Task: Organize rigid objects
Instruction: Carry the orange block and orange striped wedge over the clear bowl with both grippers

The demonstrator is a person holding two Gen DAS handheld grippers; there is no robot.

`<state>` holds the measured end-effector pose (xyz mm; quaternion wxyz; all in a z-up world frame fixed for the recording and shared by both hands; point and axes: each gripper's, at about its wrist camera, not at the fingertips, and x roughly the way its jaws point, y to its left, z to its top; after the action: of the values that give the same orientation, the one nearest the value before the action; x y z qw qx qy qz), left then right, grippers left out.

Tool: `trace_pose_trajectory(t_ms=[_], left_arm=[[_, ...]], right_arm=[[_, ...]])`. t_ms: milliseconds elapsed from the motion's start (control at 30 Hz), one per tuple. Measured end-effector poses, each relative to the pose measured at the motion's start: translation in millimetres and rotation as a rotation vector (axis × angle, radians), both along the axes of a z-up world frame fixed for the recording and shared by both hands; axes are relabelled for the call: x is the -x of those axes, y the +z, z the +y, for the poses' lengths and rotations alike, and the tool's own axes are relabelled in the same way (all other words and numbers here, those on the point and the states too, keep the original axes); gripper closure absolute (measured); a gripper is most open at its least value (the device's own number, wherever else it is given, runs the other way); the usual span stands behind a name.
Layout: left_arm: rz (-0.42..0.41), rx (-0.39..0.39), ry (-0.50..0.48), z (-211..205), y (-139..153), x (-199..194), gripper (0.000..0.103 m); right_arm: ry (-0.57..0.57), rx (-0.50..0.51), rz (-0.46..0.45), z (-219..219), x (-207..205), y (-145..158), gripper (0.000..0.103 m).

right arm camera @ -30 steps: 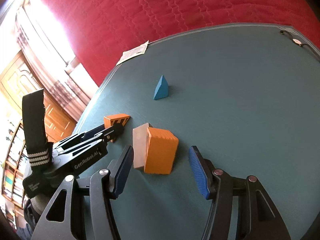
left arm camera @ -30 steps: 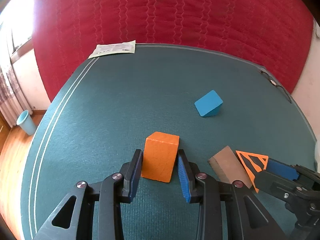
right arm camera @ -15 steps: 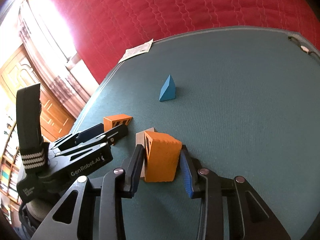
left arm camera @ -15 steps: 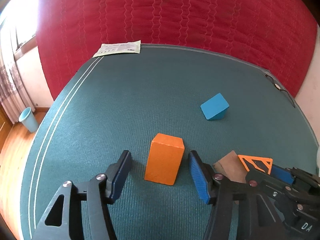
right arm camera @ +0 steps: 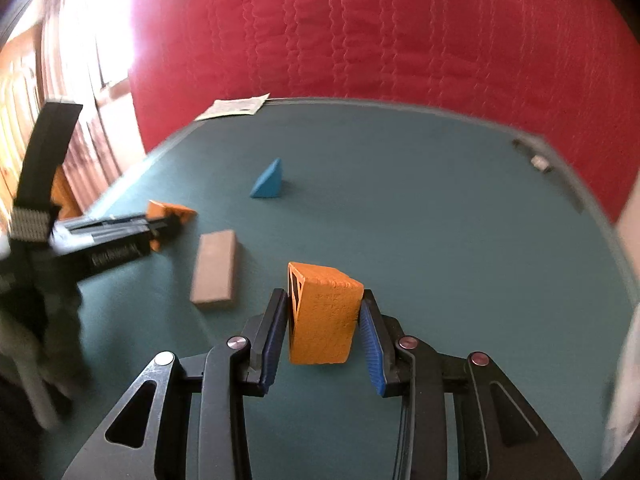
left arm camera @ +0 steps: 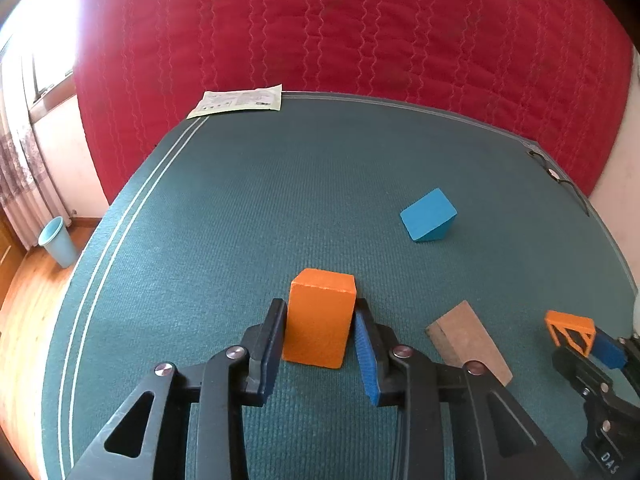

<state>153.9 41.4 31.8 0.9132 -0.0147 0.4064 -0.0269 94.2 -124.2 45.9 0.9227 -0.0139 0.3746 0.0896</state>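
Left gripper (left arm camera: 320,344): I've re-closed it; pads now pinch the orange block (left arm camera: 320,320) on the green mat (left arm camera: 240,200).
Right gripper (right arm camera: 324,340): clamped on the orange hollow wedge (right arm camera: 324,312), now pulled clear of the tan block (right arm camera: 214,272).
Meaning: both pieces ready to place.

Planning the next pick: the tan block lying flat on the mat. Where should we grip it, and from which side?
Grip the tan block across its two long side faces, near mid-length, coming down from above. It lies flat on the green mat, so one broad face is underneath and can't be pinched. The long sides look parallel and are the narrower span, so the fingers should seat squarely.
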Motion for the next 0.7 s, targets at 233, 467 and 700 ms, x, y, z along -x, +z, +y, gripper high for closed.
trace_pose_trajectory(t_ms=[233,467,700], left_arm=[[-0.004,0.005,0.010,1.2,0.9,0.9,0.068],[-0.013,0.006,0.008,1.3,1.8,2.8,0.068],[-0.031,0.011,-0.002,1.2,4.8,6.0,0.069]], right_arm=[[0.057,-0.014,0.023,-6.4,11.5,-1.2,0.060],[0.068,-0.041,0.028,-6.2,10.4,-0.9,0.059],[0.070,-0.042,0.065,-3.3,2.4,-7.5,0.059]])
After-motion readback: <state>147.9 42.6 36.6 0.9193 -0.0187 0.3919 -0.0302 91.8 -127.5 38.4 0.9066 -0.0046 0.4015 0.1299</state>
